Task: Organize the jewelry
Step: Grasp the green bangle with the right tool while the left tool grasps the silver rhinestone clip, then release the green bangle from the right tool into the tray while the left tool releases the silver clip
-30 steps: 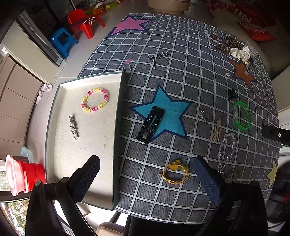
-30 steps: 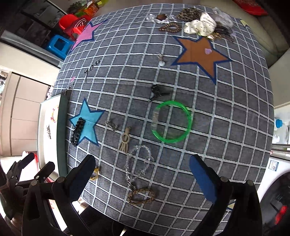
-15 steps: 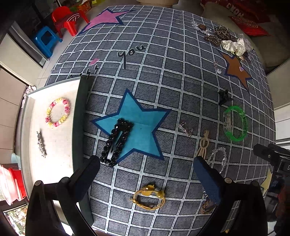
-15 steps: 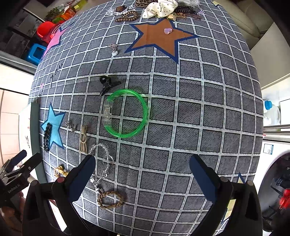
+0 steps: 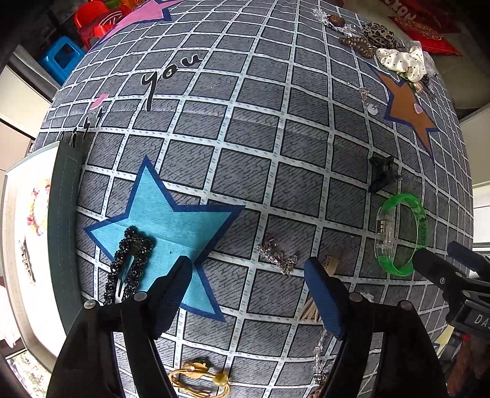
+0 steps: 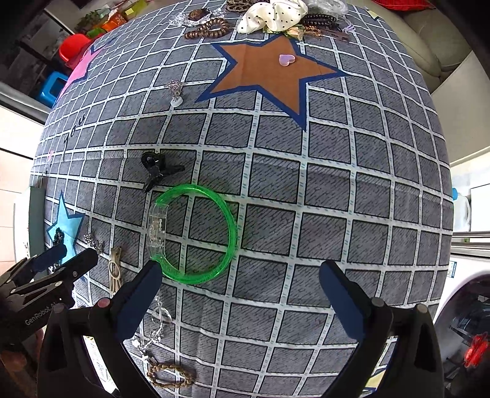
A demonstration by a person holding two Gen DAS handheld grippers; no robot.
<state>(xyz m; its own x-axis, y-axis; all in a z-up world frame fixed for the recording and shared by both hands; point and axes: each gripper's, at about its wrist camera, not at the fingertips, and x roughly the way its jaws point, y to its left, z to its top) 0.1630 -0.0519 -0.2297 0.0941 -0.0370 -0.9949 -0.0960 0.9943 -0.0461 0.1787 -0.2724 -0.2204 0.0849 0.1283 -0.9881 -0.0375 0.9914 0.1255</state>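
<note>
My left gripper [image 5: 248, 272] is open and empty, low over the grey checked cloth, with a small silver chain piece [image 5: 277, 255] just ahead between its fingers. A black beaded hair clip [image 5: 128, 264] lies on the blue star by its left finger. My right gripper [image 6: 240, 277] is open and empty; the green bangle [image 6: 196, 234] lies just ahead of its left finger [image 6: 141, 294]. The bangle also shows in the left wrist view [image 5: 401, 234]. The white tray [image 5: 18, 245] at far left holds a pastel bead bracelet [image 5: 38, 208] and a silver clip.
A black claw clip [image 6: 156, 173], tan clip [image 6: 114, 272], clear bead chain [image 6: 156, 324], brown rope bracelet [image 6: 170, 375] and gold hair tie [image 5: 199, 382] lie about. A jewelry pile with a white scrunchie [image 6: 272, 13] sits at the far edge.
Both grippers have moved forward and down toward the cloth. The left one has shifted right, from the tray to the blue star. The right one has closed in on the green bangle.
</note>
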